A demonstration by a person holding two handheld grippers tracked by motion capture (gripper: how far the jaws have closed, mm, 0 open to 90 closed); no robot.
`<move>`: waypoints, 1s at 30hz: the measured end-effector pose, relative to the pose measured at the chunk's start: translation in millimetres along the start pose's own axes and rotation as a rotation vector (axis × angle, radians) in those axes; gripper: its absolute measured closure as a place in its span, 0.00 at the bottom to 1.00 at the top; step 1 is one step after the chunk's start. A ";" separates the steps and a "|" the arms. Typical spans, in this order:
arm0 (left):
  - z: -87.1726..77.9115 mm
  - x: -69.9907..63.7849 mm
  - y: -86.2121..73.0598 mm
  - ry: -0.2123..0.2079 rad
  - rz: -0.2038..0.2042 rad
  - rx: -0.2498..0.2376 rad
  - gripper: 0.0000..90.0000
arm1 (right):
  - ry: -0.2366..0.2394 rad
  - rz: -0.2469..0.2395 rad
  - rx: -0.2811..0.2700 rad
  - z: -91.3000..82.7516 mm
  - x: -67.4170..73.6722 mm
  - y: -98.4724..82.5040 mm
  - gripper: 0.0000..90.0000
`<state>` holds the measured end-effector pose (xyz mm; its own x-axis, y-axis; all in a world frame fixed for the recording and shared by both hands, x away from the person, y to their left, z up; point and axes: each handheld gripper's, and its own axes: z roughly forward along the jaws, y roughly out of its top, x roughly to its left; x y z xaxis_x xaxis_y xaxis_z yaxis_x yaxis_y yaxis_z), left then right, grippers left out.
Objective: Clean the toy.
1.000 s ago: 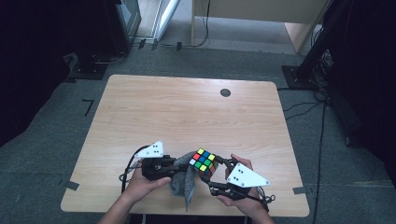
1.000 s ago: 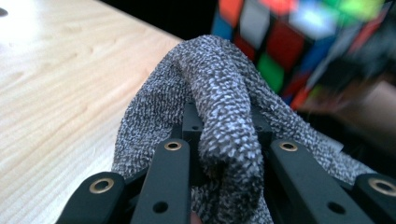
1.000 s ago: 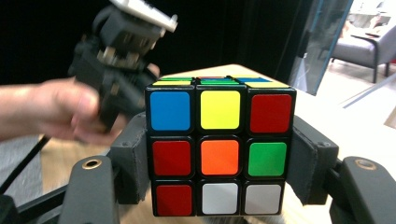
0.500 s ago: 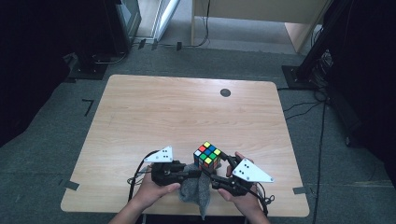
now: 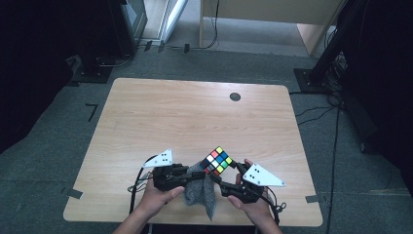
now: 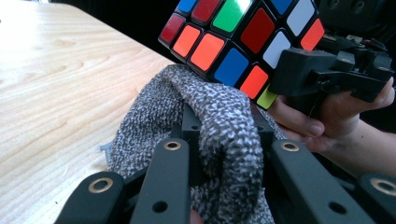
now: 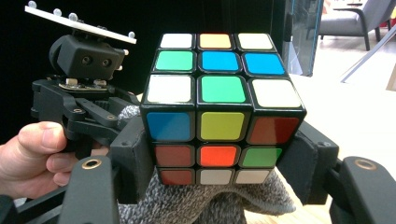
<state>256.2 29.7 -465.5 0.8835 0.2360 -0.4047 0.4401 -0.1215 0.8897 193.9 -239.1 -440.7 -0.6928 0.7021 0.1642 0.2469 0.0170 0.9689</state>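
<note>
Here's the desk [image 5: 195, 117], a broad rounded slab of pale wood grain, matte and smooth, with a small dark round disc [image 5: 235, 96] set near its far edge. Grey carpet [image 5: 58, 146] surrounds it, cables trailing at the right.

Down at the near edge, both hands meet. The left gripper [image 5: 197, 174], boxy black plastic with a pale three-cornered plate on top, has its jaws pressed together on the cloth [image 5: 202, 192]. That cloth is a nubby, speckled grey knit, soft and bunched; in the left gripper view it [image 6: 224, 140] bulges up between the black jaws in a thick fold and drapes down toward the desk's near edge.

The right gripper [image 5: 220, 176] pinches the cube [image 5: 217, 161] between its two blocky pads, one on each side of the lower layers. In the right gripper view the cube [image 7: 219, 107] sits square and upright, glossy stickers in white, green, blue, yellow, orange and red on a black frame, edges crisp. It's held above the desk's near edge, its underside resting against the cloth's fuzzy folds [image 7: 205, 200].
</note>
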 end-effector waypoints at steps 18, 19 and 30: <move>-3.9 8.6 -3.2 -0.039 -0.038 -0.032 0.83 | 0.066 -0.025 -0.016 -2.2 0.4 -1.2 0.38; -3.1 8.1 -3.6 -0.043 -0.037 -0.028 0.83 | 0.069 -0.028 -0.016 -2.6 0.2 -1.1 0.38; -0.9 6.0 -4.8 -0.043 -0.021 -0.020 0.83 | 0.089 -0.020 -0.023 -3.6 -2.0 -1.5 0.36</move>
<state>259.3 32.6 -472.0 0.8802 0.1970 -0.4318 0.4558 -0.0974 0.8847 192.6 -243.1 -441.8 -0.7554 0.6354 0.1600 0.2175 0.0128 0.9760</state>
